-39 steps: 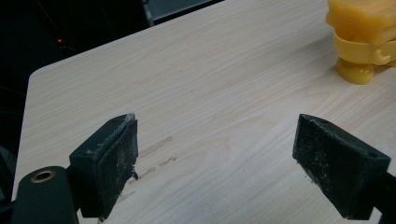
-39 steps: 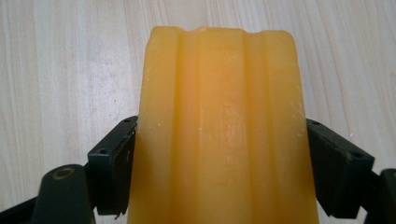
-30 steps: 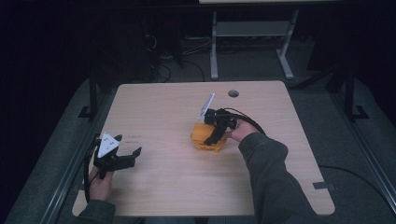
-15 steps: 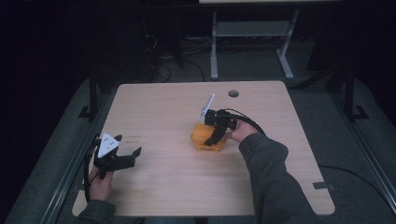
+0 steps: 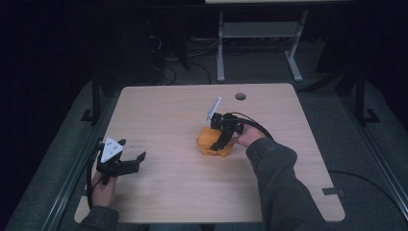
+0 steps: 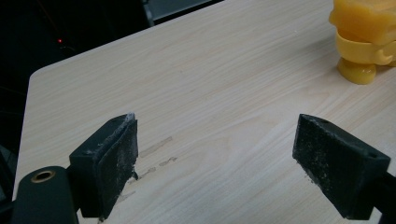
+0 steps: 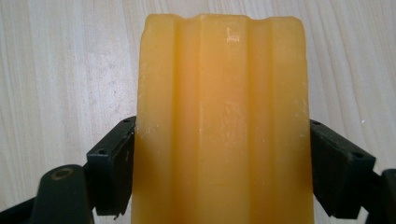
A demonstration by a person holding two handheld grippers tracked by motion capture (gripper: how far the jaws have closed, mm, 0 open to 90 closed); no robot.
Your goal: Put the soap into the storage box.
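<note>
A yellow ribbed plastic block (image 5: pixel 210 143) stands on the wooden table (image 5: pixel 168 110), right of centre. My right gripper (image 5: pixel 222 140) comes at it from the right, with its grey plate tilted up behind. In the right gripper view the yellow block (image 7: pixel 219 93) sits between both pads of the right gripper (image 7: pixel 219 163), which is shut on it. My left gripper (image 5: pixel 131 150) hovers near the table's front left corner, open with nothing in it. In the left gripper view the jaws of the left gripper (image 6: pixel 233 158) stand wide apart over bare wood, with the yellow block (image 6: pixel 362 42) far off at top right.
A round cable hole (image 5: pixel 240 96) lies near the table's back edge. Faint dark marks (image 6: pixel 156 147) streak the wood by the left jaw. A metal stand (image 5: pixel 255 33) is on the floor behind the table. Cables trail from both grippers.
</note>
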